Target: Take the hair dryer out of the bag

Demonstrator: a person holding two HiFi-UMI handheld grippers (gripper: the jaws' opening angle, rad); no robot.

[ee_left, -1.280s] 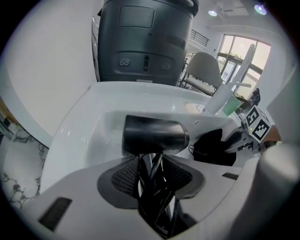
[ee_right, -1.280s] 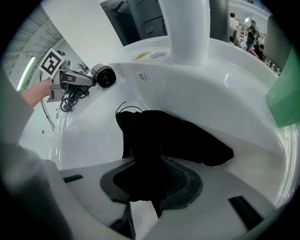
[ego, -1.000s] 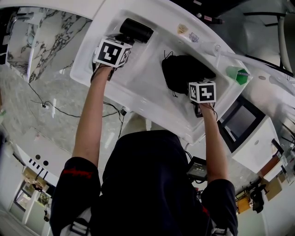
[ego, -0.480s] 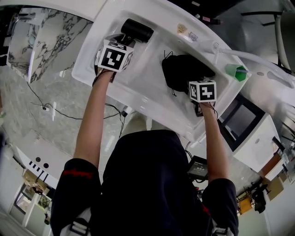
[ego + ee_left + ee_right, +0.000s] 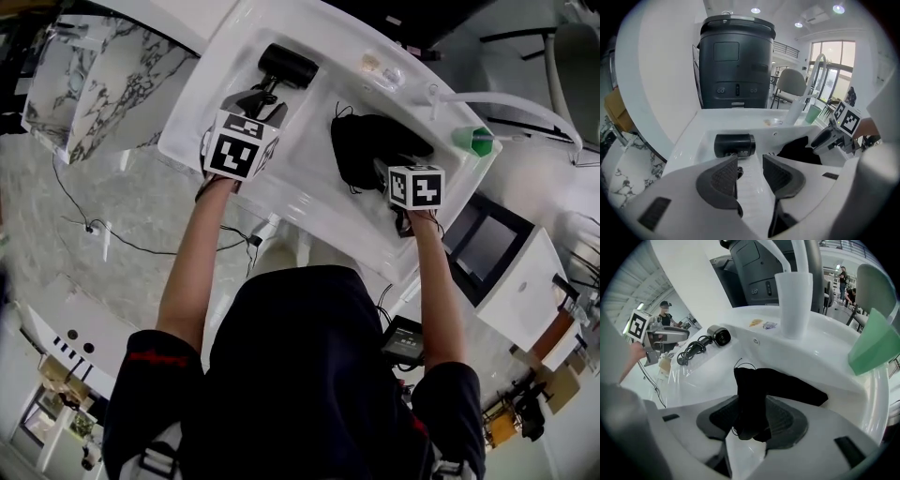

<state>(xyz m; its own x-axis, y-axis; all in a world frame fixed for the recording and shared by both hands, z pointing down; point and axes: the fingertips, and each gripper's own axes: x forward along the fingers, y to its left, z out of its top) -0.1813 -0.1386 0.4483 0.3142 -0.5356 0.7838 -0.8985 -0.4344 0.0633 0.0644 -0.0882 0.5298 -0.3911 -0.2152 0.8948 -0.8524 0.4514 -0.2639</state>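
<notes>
White basin [image 5: 309, 202] over marble floor [image 5: 122, 187], hair dryer [image 5: 286, 66] by far rim, bag [image 5: 370, 145] well apart, bare strip between, left gripper [image 5: 750, 161] spread, empty, right gripper [image 5: 752, 416] jaws just opening, bag cloth loose between.

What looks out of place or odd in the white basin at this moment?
Nothing is spilled or broken. The black bag lies crumpled in the basin, with a fold of it between the right gripper's jaws, which have just been opening. The hair dryer lies apart from it, its cord bunched.

Black hair dryer [image 5: 286, 66] lies sideways in basin [image 5: 302, 164] (limp black bag [image 5: 373, 145] nearby).
</notes>
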